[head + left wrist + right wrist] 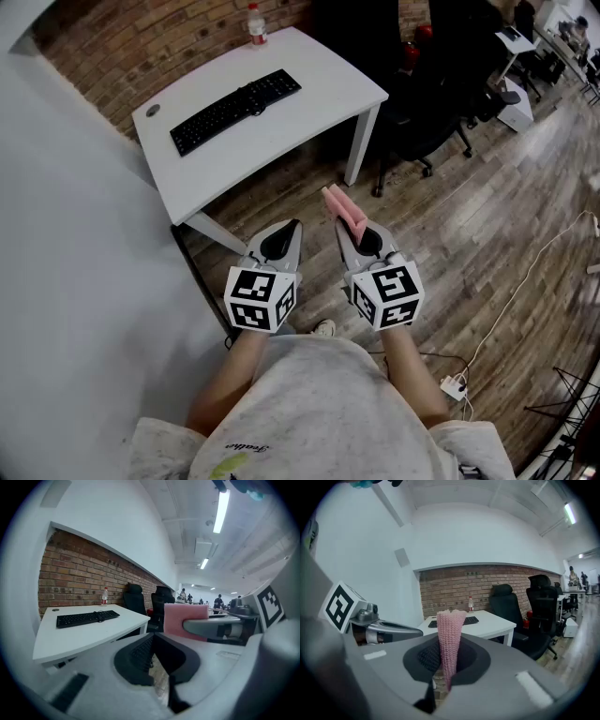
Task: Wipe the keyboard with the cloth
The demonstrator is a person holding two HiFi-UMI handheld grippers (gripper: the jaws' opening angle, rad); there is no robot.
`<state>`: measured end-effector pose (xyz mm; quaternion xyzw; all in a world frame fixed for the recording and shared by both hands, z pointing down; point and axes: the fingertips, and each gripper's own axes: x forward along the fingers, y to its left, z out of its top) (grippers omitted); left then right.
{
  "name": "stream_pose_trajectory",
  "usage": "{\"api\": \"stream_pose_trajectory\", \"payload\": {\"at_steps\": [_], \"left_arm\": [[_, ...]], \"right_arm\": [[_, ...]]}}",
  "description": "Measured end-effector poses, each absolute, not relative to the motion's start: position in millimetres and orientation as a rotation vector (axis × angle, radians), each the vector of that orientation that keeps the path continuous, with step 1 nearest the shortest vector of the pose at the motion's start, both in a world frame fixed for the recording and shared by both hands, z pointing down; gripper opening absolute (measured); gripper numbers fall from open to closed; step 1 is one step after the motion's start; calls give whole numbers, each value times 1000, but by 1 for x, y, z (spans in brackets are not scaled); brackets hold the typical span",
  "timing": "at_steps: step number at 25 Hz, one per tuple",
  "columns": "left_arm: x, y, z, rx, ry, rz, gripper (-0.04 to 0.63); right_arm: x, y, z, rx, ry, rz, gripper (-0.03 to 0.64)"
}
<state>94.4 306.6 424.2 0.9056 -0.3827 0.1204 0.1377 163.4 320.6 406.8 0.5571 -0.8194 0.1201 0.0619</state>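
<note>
A black keyboard (234, 110) lies on a white desk (281, 131) against a brick wall, well ahead of both grippers. It also shows as keyboard (86, 618) and keyboard (464, 620). My right gripper (349, 225) is shut on a folded pink cloth (343, 210), which sticks up between its jaws as cloth (450, 639). From the left gripper view the cloth (185, 618) shows at the right. My left gripper (289, 231) is shut with nothing in it. Both are held over the wooden floor, short of the desk.
A water bottle (255, 23) stands at the desk's far edge. Black office chairs (422, 122) stand right of the desk. A white wall (75, 281) runs along the left. A power strip and cable (455, 384) lie on the floor at the right.
</note>
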Motion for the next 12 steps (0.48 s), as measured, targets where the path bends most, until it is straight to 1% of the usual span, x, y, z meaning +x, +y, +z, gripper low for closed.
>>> {"api": "stream_pose_trajectory", "payload": {"at_steps": [12], "left_arm": [[103,296,435,2588,-1119,388,-3]], "right_arm": [[168,311,422,1648,-2490,443,25]]}}
